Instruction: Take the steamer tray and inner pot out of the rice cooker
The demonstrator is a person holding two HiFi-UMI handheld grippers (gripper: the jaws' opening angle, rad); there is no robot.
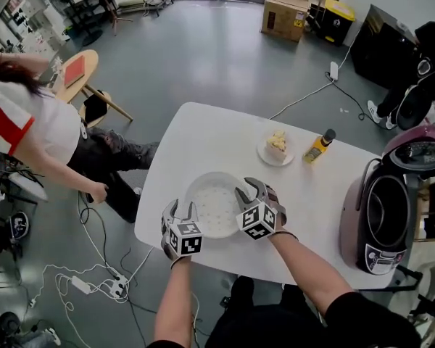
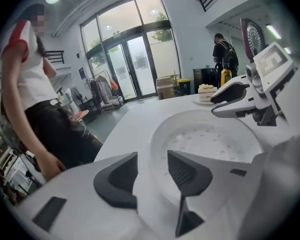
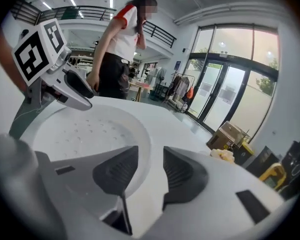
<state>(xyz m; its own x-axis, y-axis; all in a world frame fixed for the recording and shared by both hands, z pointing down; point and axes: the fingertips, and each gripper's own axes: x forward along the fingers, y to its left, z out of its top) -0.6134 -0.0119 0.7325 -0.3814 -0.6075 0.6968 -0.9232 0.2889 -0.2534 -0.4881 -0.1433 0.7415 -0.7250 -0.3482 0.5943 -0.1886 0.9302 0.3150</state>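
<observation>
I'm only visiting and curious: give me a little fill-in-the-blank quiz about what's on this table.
The white steamer tray sits on the ____. The lid of the rice cooker stands ____. Beside the cake plate stands a yellow ____.
Missing words: table, open, bottle.

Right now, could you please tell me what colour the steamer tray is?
The steamer tray is white with small holes; clearest in the head view.

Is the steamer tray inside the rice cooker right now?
No, the steamer tray sits on the white table, well apart from the open rice cooker at the table's right end.
</observation>
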